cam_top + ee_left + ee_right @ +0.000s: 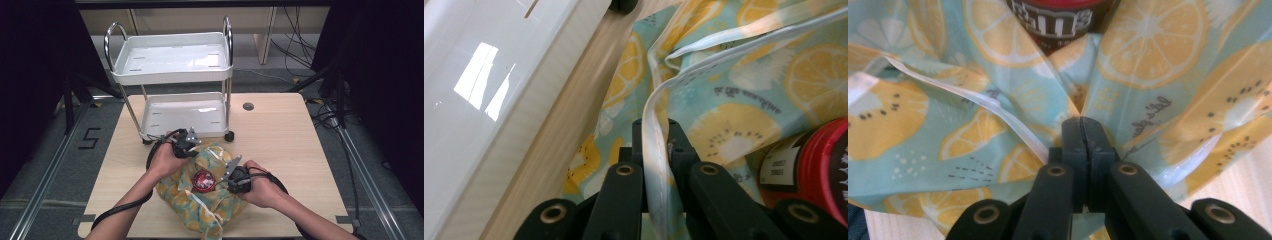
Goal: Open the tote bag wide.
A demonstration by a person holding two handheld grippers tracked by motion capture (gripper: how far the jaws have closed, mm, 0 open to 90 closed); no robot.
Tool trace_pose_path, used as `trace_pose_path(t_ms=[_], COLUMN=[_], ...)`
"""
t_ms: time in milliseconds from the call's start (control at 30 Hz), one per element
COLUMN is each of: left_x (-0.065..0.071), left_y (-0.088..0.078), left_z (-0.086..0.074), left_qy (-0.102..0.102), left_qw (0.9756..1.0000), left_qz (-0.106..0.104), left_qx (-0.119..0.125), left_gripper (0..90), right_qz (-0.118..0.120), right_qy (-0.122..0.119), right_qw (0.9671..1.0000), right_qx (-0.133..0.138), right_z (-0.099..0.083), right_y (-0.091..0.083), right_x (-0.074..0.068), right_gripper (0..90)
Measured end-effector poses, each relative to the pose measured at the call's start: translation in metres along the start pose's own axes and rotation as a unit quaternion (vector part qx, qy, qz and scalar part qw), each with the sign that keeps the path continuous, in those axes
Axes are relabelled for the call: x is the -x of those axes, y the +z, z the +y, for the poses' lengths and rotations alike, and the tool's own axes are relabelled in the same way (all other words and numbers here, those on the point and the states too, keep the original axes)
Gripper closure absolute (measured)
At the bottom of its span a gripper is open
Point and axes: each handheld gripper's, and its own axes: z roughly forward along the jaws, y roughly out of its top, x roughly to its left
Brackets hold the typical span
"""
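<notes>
Both grippers sit at the mouth of the fruit-print bag point(202, 200) on the surface point(280, 130); a red-lidded jar point(204, 180) stands inside, between them.

Step in hand, as I judge it: holding the bag mouth by two opposite edges around the jar.
- To do it well I would keep both pinches firm and move the hands together, level, so the mouth does not tilt toward either gripper.
- I would spread or lift slowly; the fabric is thin and slippery-looking, and a jerk could pull it out of a pinch.
- The white cart point(172, 60) stands just beyond the left gripper; I would leave room there.

Left gripper point(657, 131): jaws nearly together, clamped on the white handle strap point(655, 165), which runs up between them. Jar just off to its right, inside the bag.

Right gripper point(1083, 126): jaws fully together, a fold of bag fabric point(1148, 65) gathered in the pinch, cloth fanning out either side. Jar straight ahead of its tips, close. A second white strap point(968, 95) lies loose to its left.
</notes>
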Motion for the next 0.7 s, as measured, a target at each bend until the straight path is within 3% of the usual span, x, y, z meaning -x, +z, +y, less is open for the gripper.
trace_pose_path(t_ms=[167,233,267,400,500,600,633,700], left_x=[-0.003,-0.003,-0.004,-0.007,-0.008,-0.006,-0.007,-0.006], left_y=[-0.002,-0.005,-0.006,-0.01,-0.013,-0.021,-0.026,-0.038], left_z=[-0.006,-0.01,-0.012,-0.022,-0.029,-0.032,-0.032,-0.032], left_qy=[-0.006,-0.028,-0.03,-0.036,-0.047,-0.075,-0.071,-0.085], left_qw=[1.0,0.9995,0.9995,0.999,0.9983,0.9971,0.9973,0.996], left_qz=[0.007,0.007,0.011,0.023,0.031,0.013,0.008,-0.004], left_qx=[-0.003,-0.007,-0.003,-0.011,-0.015,0.008,0.016,0.027], left_gripper=[83.3,80.3,79.1,77.9,72.0,60.1,56.7,51.2], right_qz=[0.0,0.002,0.003,0.002,0.003,0.0,-0.002,-0.005], right_qy=[0.012,0.026,0.016,0.019,0.018,0.024,0.022,0.022], right_qw=[0.9998,0.9994,0.9997,0.9996,0.9998,0.9996,0.9996,0.9992], right_qx=[-0.013,-0.023,-0.018,-0.021,-0.01,0.013,0.019,0.033], right_z=[-0.006,-0.009,-0.01,-0.01,-0.008,-0.004,-0.003,0.0], right_y=[0.003,0.004,0.005,0.006,0.005,-0.001,-0.004,-0.007], right_x=[0.001,0.001,0.003,0.003,0.002,0.001,0.001,0.001], right_gripper=[90.0,90.0,90.0,90.0,90.0,87.8,86.8,86.1])
